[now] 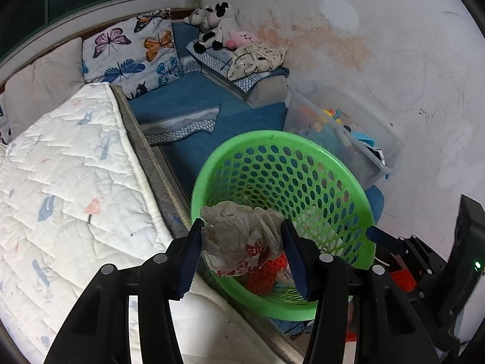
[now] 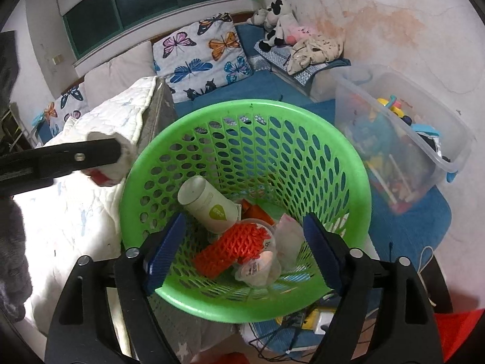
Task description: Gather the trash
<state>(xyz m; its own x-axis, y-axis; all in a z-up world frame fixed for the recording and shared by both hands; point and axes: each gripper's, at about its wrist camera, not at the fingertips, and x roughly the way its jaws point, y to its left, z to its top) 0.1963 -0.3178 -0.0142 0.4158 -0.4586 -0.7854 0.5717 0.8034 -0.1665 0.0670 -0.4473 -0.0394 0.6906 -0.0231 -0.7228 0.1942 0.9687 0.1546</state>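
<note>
At the left of the left wrist view lies a white quilt [image 1: 69, 182] on a bed, and beside it, toward the centre, a blue mat [image 1: 194, 103] covers the floor. In the lower middle the left gripper [image 1: 242, 242] pinches a crumpled paper [image 1: 239, 236] between both pads; it is held near the rim of the green basket [image 1: 357, 200], I think so that it can fall inside when the jaws let go. At the right edge of this view a part of the right gripper is visible.

In the right wrist view, the left gripper with its paper shows at the left, over the quilt and just beside the basket rim. In the middle, the right gripper [image 2: 242, 242] stands spread above the basket mouth with nothing between its pads. In the basket bottom lie a white tube [image 2: 206, 203], an orange net [image 2: 233, 251] and a plastic cup [image 2: 260, 267], so part of the trash is already collected.

Further right stands a clear box [image 2: 424, 139] full of toys against the stained wall [image 2: 394, 24]. At the top are butterfly pillows [image 2: 200, 54], soft toys [image 2: 279, 24] and a dark window [image 2: 127, 3]
</note>
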